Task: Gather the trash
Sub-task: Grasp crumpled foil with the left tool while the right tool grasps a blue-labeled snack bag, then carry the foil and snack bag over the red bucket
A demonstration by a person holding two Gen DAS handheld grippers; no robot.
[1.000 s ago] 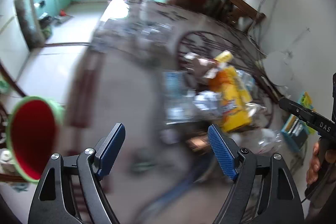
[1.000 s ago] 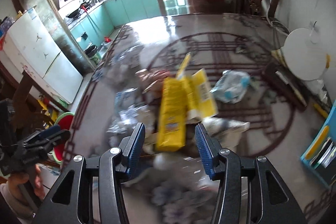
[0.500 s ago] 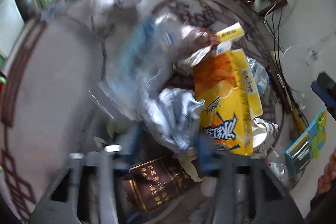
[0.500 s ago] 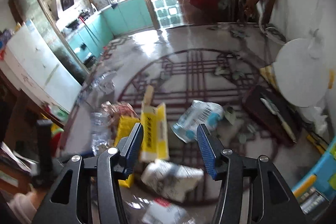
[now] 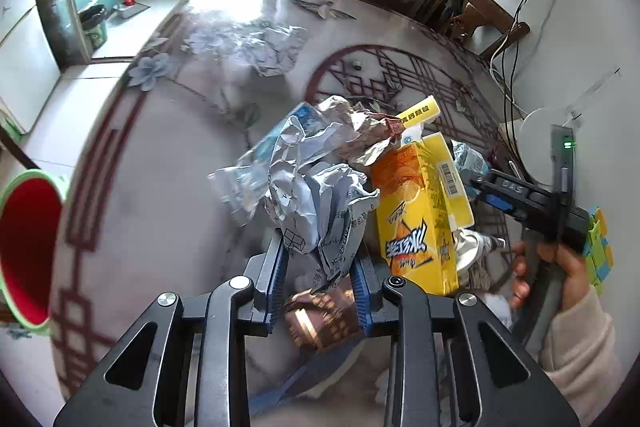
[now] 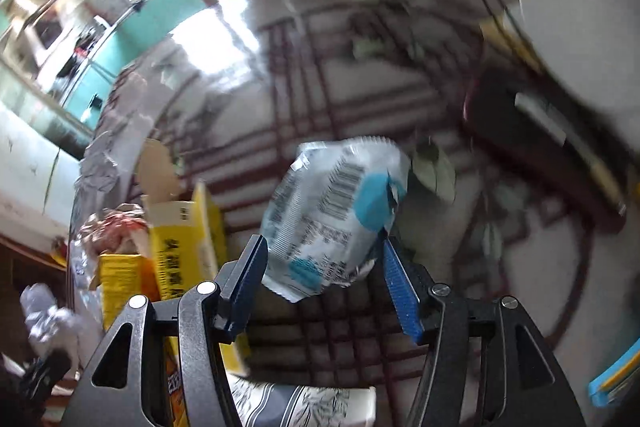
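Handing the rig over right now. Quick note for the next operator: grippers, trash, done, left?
Left hand-held gripper: shut on the crumpled paper, over the table.
Right hand-held gripper: open, jaws either side of the white and blue wrapper; no grip visible yet.
Trash: yellow carton, brown crumpled wrapper, brown packet and a second paper wad lie on the table. Red bin stands at the table's left edge.
Done: nothing visibly binned; the bin's inside is only partly in view.
Left: bin the paper, close on the wrapper, clear the rest.
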